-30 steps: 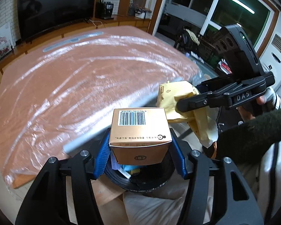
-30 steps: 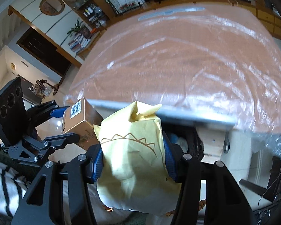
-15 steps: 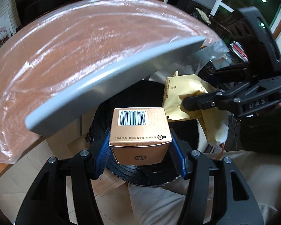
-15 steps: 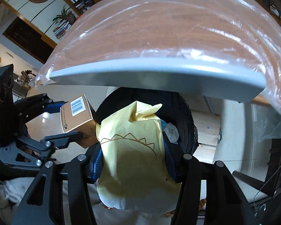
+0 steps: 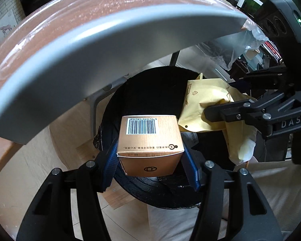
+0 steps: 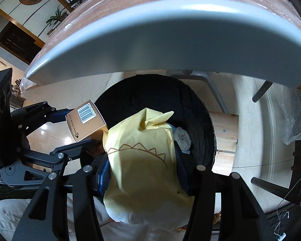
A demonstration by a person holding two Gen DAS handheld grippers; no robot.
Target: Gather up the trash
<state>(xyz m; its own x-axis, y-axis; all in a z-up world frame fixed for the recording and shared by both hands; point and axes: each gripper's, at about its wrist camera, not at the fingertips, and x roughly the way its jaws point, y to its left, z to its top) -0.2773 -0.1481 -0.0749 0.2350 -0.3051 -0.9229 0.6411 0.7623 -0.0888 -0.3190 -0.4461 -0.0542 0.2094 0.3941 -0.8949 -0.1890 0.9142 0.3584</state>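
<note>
Black bin (image 5: 156, 92) seen beneath both tongs, grey wad (image 6: 183, 136) lodged inside, bin depths too dark to read, brown box (image 5: 149, 142) pinched by left tongs (image 5: 150, 165), yellow bag (image 6: 144, 160) pinched by right tongs (image 6: 144, 172), bench (image 6: 170, 34) edge overhead

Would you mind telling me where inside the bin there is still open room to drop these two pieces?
The far half of the black bin, toward the grey table edge, looks bare and dark. It is crowded nearer: crumpled grey trash lies by the right wall, and the yellow bag and barcoded box, each gripped in tongs, hang over the near rim.

"DAS" on right gripper (image 5: 216, 113)
</note>
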